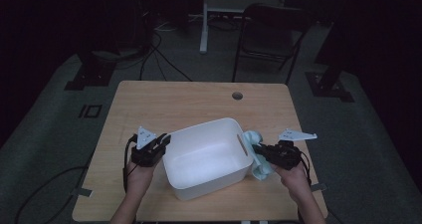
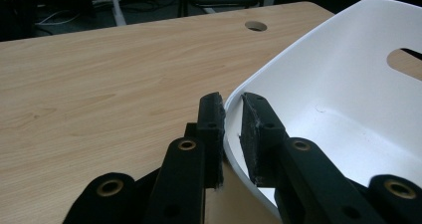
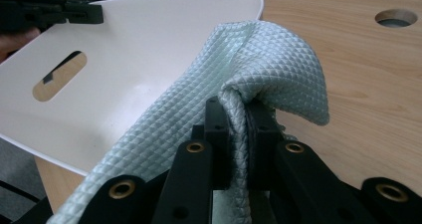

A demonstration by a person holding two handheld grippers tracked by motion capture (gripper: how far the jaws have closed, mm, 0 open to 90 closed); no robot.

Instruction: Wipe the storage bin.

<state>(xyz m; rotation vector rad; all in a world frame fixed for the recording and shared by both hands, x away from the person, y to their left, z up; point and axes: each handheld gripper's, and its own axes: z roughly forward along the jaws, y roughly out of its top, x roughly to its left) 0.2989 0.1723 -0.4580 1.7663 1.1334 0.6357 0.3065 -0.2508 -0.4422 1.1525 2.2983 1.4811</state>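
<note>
- A white plastic bin (image 1: 206, 157) sits on the near half of a light wooden table (image 1: 164, 102), open side up, with a slot handle cut into its right end wall.
- The left gripper (image 1: 160, 143) is at the bin's left end, held by the person's left hand (image 1: 139, 176).
- In the left gripper view the left gripper (image 2: 232, 115) has one jaw outside and one inside the bin (image 2: 348, 99), straddling the rim. A narrow gap shows between each pad and the wall, so the jaws stand partly open, not clamped.
- The right gripper (image 1: 260, 150) is at the bin's right end, held by the right hand (image 1: 293, 176), with its grey three-cornered plate (image 1: 297, 134) above it.
- A pale mint-green cloth (image 1: 259, 159) with a quilted diamond weave lies against the outside of the bin's right wall and hangs down toward the table.
- In the right gripper view the right gripper (image 3: 238, 115) has its jaws closed on a bunched fold of the cloth (image 3: 268, 64), which arches up over the tips and trails away down to the lower left.
- Behind the cloth in that view the bin (image 3: 134, 50) shows its far wall and slot handle, with the other gripper at that far rim.
- A round cable hole (image 1: 237, 95) pierces the table (image 3: 378, 84) near its far edge.
- Beyond the table, on a dim grey floor, stand a dark folding chair (image 1: 271, 35) and loose cables (image 1: 159, 55).
</note>
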